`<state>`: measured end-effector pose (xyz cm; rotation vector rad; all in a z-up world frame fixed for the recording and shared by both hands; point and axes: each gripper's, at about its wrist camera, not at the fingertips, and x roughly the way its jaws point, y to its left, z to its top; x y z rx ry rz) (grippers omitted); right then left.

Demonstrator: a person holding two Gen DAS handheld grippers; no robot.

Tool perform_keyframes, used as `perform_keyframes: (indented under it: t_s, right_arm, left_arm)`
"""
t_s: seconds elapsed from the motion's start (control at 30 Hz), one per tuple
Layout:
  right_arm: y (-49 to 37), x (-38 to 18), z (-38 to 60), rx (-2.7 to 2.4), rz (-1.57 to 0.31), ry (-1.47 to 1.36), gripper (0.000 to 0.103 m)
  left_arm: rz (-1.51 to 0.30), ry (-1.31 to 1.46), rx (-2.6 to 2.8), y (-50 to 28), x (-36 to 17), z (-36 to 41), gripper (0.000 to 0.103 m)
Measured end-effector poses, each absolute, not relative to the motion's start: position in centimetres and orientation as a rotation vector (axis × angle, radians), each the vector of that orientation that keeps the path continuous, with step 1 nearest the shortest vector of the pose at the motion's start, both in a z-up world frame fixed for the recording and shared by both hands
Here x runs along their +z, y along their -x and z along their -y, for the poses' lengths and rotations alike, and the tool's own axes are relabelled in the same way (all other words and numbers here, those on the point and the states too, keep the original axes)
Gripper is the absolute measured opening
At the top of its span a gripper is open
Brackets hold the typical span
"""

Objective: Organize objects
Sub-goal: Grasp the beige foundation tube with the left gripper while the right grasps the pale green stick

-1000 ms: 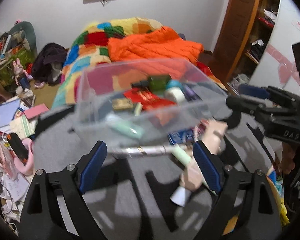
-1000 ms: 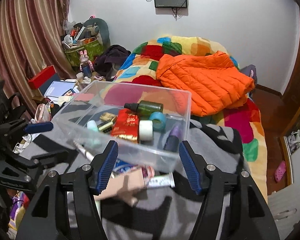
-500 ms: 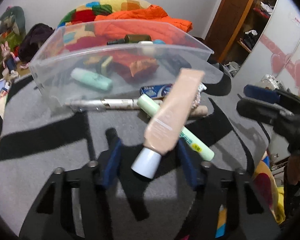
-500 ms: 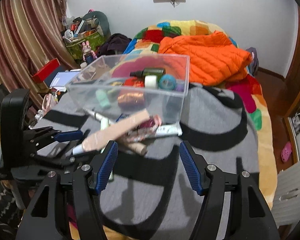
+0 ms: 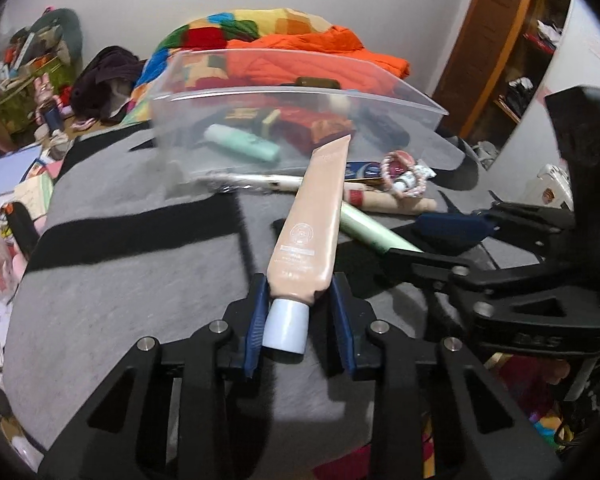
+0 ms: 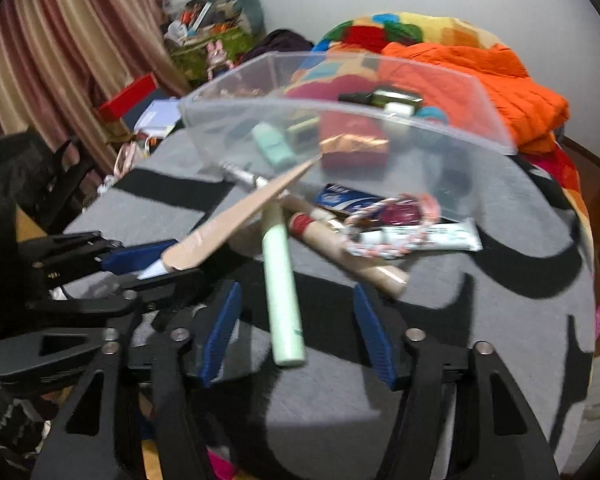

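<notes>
A beige tube [image 5: 316, 220] with a pale blue cap leans from the heap up against the clear plastic box [image 5: 300, 94]. My left gripper [image 5: 299, 280] has its blue pads against the tube's shoulder just above the cap, and its jaws are closing. In the right wrist view the beige tube [image 6: 236, 216] runs edge-on from the left gripper [image 6: 140, 256] to the box [image 6: 236, 100]. A pale green tube [image 6: 280, 280] lies between the pads of my right gripper [image 6: 296, 286]; they are closing, with a gap on both sides. From the left wrist view, the right gripper [image 5: 420, 244] enters at the right.
A silver pen [image 6: 244, 178], a tan stick [image 6: 352, 256], a blue packet [image 6: 340, 196] and a white tube with a bead bracelet [image 6: 420, 236] lie before the box on a grey, black-striped blanket [image 6: 380, 360]. An orange jacket [image 5: 312, 46] lies behind, and clutter fills the left.
Both grippers dropped toward the heap in front of the box. The left jaws went from wide to tight on the beige tube's cap end. The right jaws narrowed over the green tube.
</notes>
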<state>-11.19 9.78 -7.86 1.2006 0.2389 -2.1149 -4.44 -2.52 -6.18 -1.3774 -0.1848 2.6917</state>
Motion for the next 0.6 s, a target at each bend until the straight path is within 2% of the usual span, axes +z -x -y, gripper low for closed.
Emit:
perform_keyframes:
  t_s: [0.03, 0.1, 0.17, 0.2, 0.6]
  right_arm:
    - [11.3, -8.2, -9.4, -2.112, -0.245, -1.203, 0.040]
    - [11.4, -8.3, -8.9, -2.136, -0.259, -1.185, 0.037]
    - [11.5, -8.4, -8.6, -2.147, -0.260, -1.178, 0.021]
    - [11.5, -8.4, -8.6, -2.142, -0.250, -1.180, 0.017]
    - [9.4, -5.7, -11.7, -2.188, -0.154, -1.129, 0.014]
  left_arm:
    - [0.198, 1.380, 2.698, 4.3, -6.2, 2.8, 0.031]
    - [0.228, 1.379, 2.704, 4.1, -6.3, 3.4, 0.031]
    - [0.248, 1.369, 2.704, 3.9, -6.2, 3.7, 0.031]
    - [0.258, 1.361, 2.703, 3.7, -6.0, 3.8, 0.031]
    - [0.218, 1.205, 2.751, 2.4, -2.4, 2.6, 0.031]
